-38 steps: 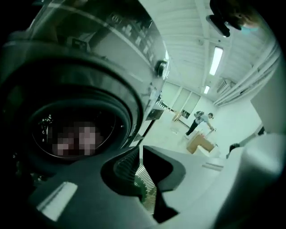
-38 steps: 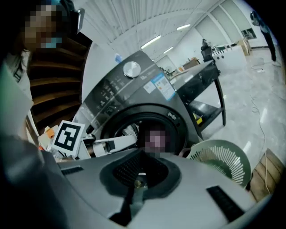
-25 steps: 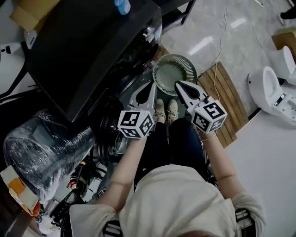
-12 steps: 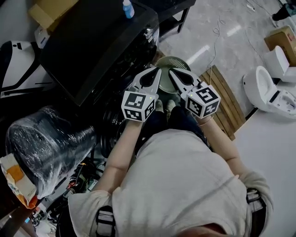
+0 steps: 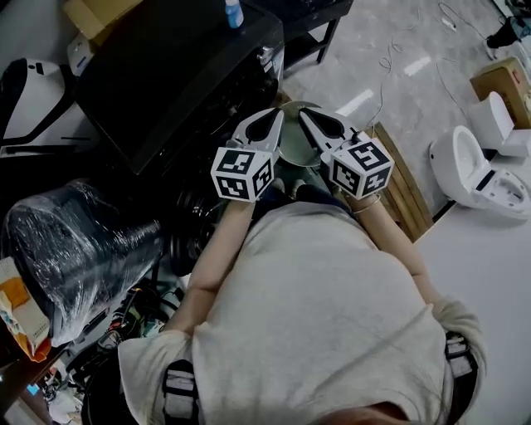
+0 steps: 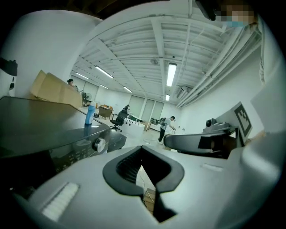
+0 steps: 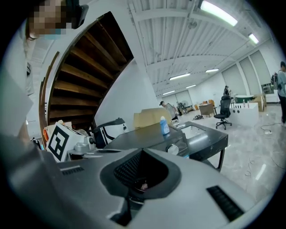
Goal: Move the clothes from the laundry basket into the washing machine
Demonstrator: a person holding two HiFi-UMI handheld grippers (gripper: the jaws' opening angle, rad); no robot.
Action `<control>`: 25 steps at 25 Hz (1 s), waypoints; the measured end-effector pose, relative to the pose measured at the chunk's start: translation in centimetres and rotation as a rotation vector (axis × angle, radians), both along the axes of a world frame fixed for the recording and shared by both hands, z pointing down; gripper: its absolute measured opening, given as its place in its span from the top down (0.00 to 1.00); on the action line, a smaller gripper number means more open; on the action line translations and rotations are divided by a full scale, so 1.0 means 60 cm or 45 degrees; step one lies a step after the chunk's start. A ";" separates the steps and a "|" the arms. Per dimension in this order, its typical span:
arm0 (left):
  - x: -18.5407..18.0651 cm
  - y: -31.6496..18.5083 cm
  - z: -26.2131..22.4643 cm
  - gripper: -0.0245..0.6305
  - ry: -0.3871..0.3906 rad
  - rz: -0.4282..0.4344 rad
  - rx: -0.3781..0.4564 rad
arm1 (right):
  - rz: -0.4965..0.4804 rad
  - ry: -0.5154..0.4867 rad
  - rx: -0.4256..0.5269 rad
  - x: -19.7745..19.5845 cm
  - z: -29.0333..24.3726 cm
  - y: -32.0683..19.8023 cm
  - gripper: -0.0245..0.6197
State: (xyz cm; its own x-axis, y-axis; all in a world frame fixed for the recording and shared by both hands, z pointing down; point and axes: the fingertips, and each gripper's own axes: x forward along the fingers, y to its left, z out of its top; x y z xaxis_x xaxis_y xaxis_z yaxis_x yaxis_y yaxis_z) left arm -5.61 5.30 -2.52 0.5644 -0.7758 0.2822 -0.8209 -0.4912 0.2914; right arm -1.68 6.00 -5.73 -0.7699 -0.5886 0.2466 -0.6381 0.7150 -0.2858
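Both grippers are held up side by side in front of my chest. My left gripper [image 5: 276, 114] is shut and empty, and so is my right gripper [image 5: 304, 113]. The green round laundry basket [image 5: 294, 149] lies on the floor below them, mostly hidden behind the jaws; no clothes show in it. The black washing machine [image 5: 166, 75] stands to the left with a blue bottle [image 5: 234, 12] on top. In the left gripper view the shut left gripper [image 6: 142, 148] points past the machine's knob [image 6: 100, 144]. In the right gripper view the shut right gripper [image 7: 142, 151] faces the machine [image 7: 187, 134].
A wooden slatted board [image 5: 408, 192] lies right of the basket. White toilets [image 5: 473, 173] and a cardboard box [image 5: 498, 79] stand at the far right. A plastic-wrapped bundle [image 5: 75, 253] and cables crowd the lower left. A wooden staircase [image 7: 85, 67] rises behind.
Both shut grippers have risen together toward the head camera and drawn closer to each other. The person has straightened up, and the basket is now mostly covered by the jaws.
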 end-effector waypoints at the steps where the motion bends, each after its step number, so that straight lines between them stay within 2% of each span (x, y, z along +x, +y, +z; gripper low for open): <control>1: -0.002 -0.001 0.002 0.95 0.012 -0.021 -0.009 | -0.003 -0.002 0.011 -0.001 -0.004 -0.001 0.95; 13: 0.000 -0.027 -0.004 0.95 -0.040 -0.034 -0.003 | -0.004 0.035 0.060 0.005 -0.017 -0.006 0.95; 25: 0.013 -0.015 -0.002 0.95 0.036 -0.006 -0.043 | -0.002 0.074 0.066 0.007 -0.010 0.000 0.95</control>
State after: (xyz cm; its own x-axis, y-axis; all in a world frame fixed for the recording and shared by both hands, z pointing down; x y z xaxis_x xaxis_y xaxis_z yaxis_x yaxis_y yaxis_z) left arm -4.85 4.38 -2.61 0.5688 -0.7688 0.2922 -0.8144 -0.4768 0.3308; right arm -1.25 5.98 -6.35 -0.7559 -0.6007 0.2603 -0.6516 0.7286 -0.2109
